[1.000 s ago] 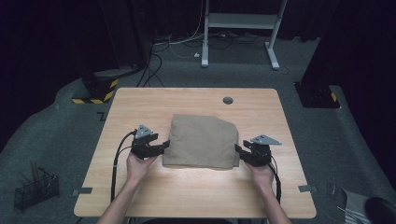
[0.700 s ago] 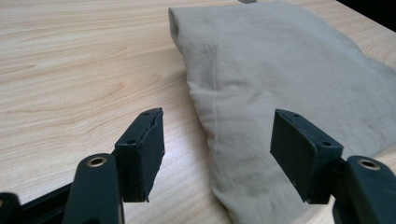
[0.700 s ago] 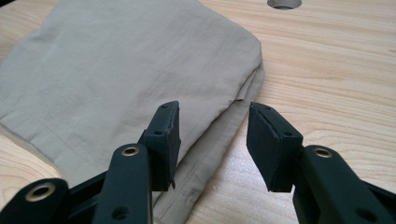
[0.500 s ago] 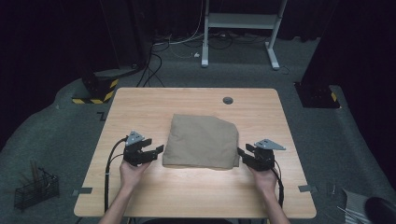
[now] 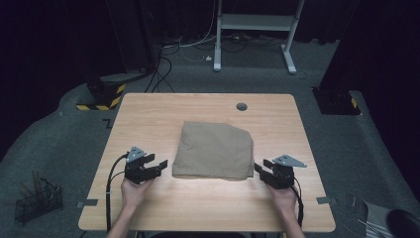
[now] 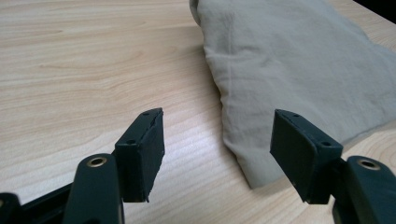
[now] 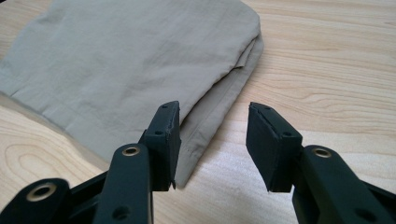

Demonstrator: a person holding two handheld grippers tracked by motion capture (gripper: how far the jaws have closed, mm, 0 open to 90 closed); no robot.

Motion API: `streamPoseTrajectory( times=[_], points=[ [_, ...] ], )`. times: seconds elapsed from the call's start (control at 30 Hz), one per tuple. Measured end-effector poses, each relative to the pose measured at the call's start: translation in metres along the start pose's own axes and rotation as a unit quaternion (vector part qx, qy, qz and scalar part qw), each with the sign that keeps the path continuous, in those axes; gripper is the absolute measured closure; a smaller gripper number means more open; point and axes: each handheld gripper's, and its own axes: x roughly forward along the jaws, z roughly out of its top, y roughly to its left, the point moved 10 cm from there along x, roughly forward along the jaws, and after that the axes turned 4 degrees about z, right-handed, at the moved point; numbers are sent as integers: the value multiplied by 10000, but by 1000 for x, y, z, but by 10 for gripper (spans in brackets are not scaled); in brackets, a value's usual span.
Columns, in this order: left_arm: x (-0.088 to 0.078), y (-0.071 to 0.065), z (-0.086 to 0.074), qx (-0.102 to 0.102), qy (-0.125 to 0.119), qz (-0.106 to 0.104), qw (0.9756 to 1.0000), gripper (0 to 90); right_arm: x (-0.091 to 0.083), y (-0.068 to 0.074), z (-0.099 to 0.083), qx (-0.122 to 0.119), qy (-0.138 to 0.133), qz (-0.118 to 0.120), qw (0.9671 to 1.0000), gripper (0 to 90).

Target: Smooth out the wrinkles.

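Observation:
A folded tan cloth (image 5: 214,149) lies flat in the middle of the wooden table (image 5: 148,114). My left gripper (image 5: 161,165) rests low at the cloth's near left corner, a short gap away, jaws open and empty. In the left gripper view the cloth (image 6: 299,70) fills the upper right, its corner ahead of the right jaw, while the left gripper (image 6: 217,140) holds nothing. My right gripper (image 5: 261,167) sits at the cloth's near right corner, open. In the right gripper view the cloth's folded edge (image 7: 140,70) lies just past the right gripper (image 7: 212,140), apart from the pads.
A round dark grommet (image 5: 241,106) sits near the table's far edge. On the floor are a white desk frame (image 5: 255,29), cables (image 5: 166,64) and a wire basket (image 5: 37,201) at the left. Bare wood surrounds the cloth.
Both hands have drawn back toward the table's near edge and away from the cloth's sides. The left one moved farther. The cloth has not shifted.

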Motion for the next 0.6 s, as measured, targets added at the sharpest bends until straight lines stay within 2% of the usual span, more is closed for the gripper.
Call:
streamPoseTrajectory(
  times=[0.23,0.33,0.47,0.6],
  points=[
    [-4,6,-10,25,64,116,9999,352,1,2,-9,-5,50,-34,10000,549],
    [-6,10,-13,-80,61,137,9999,352,1,0,-12,-27,113,-77,9999,549],
    [-5,14,-19,-50,109,229,9997,352,-3,-4,-16,-29,127,-174,9998,550],
    [-3,20,-27,-148,169,288,9993,352,-2,-13,-23,90,187,-264,9994,550]
  ],
)
